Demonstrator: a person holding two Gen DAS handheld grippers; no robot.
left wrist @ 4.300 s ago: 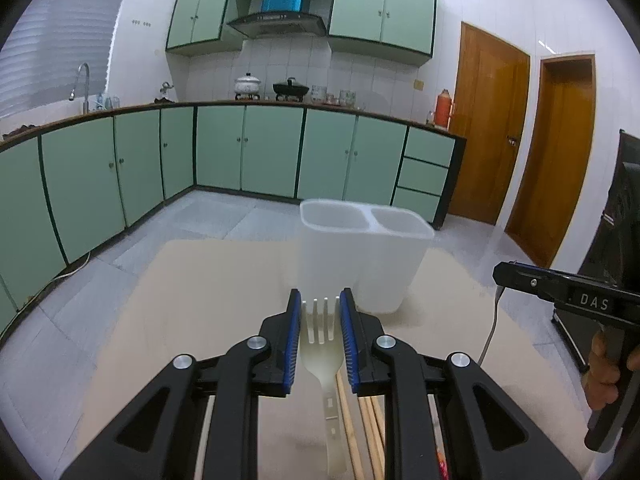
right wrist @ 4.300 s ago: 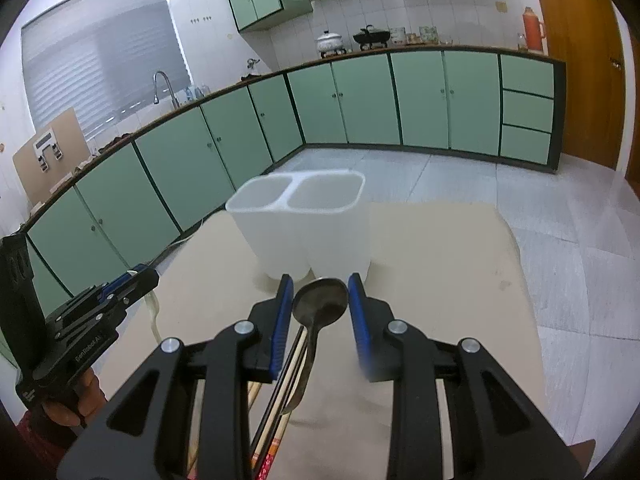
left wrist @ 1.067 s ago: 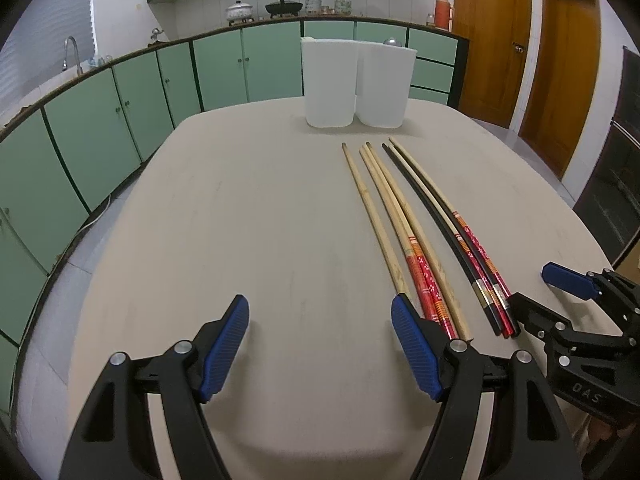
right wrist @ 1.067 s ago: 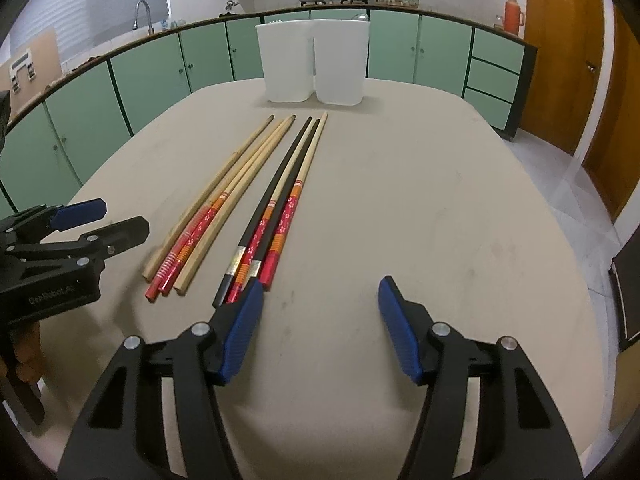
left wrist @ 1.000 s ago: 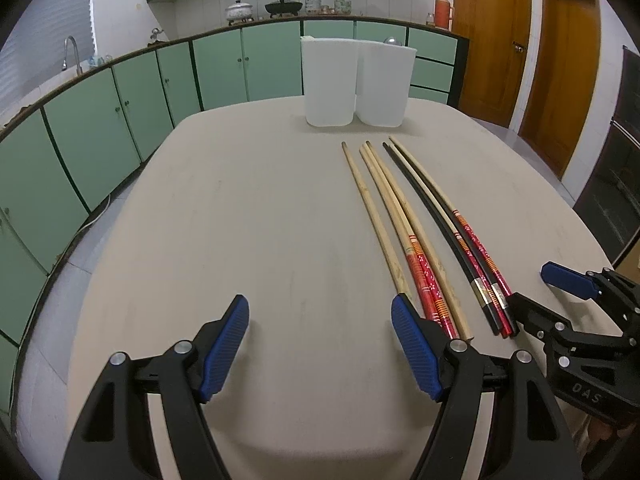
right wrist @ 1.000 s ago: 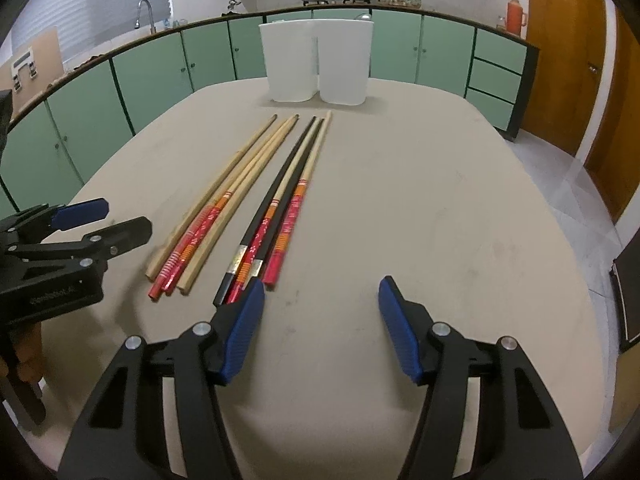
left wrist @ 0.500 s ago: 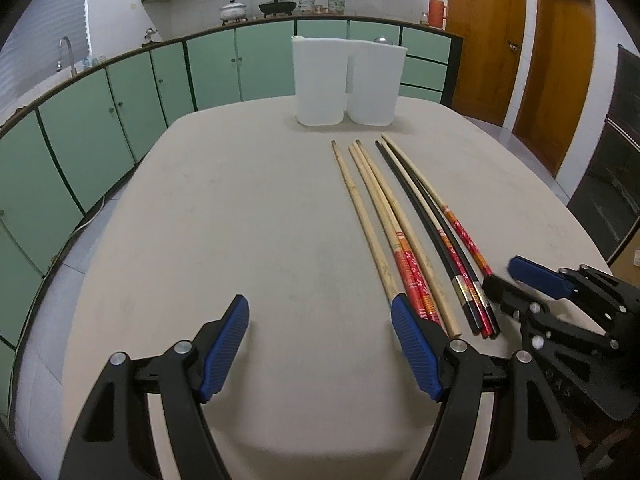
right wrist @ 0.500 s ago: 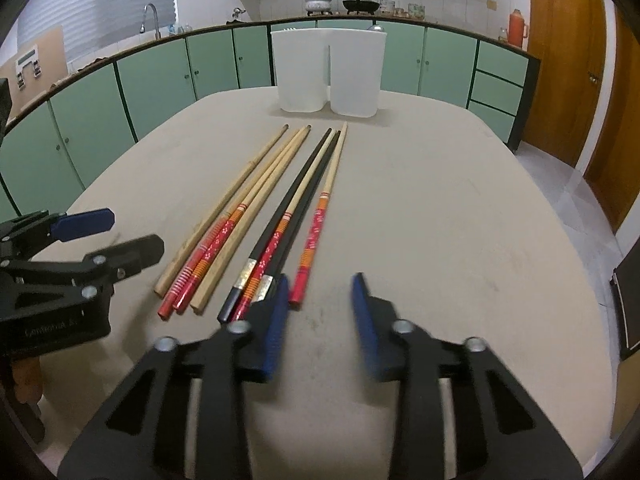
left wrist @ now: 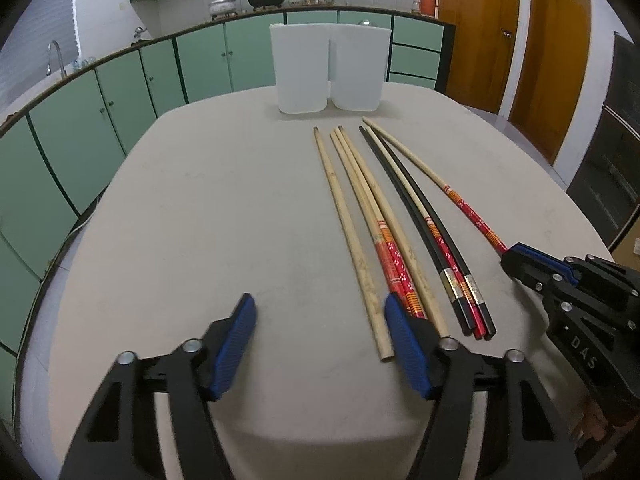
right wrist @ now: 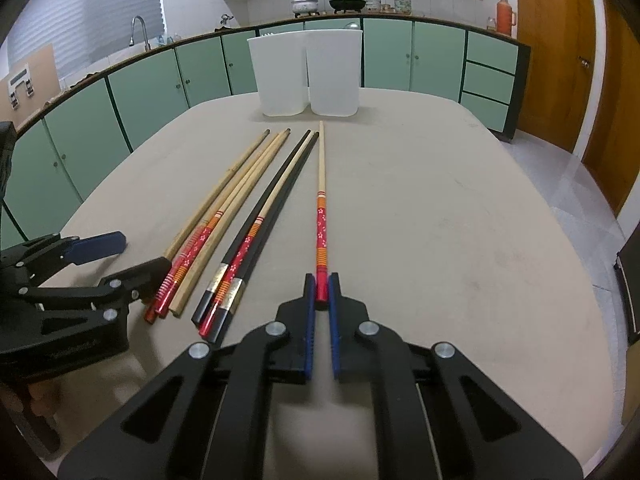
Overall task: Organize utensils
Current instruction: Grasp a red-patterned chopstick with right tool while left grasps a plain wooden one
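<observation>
Several long chopsticks lie on the beige table. My right gripper (right wrist: 321, 289) is shut on the red end of one red-banded chopstick (right wrist: 321, 200), which lies apart from the rest; it also shows in the left wrist view (left wrist: 436, 184), with the right gripper (left wrist: 516, 256) at its end. The other chopsticks (left wrist: 380, 224) lie in a row to its left, also in the right wrist view (right wrist: 240, 216). My left gripper (left wrist: 318, 320) is open and empty, its right finger just beside the wooden chopstick ends. A white two-compartment holder (left wrist: 330, 70) stands at the far end, also in the right wrist view (right wrist: 306, 76).
The table (left wrist: 200, 220) is oval, with its edges dropping to a tiled floor. Green cabinets (right wrist: 160, 80) run along the back and left. Wooden doors (left wrist: 552, 52) are at the right.
My right gripper has closed on the end of the rightmost red-banded chopstick and drawn it to the right, away from the black pair. My left gripper has moved slightly forward, still open.
</observation>
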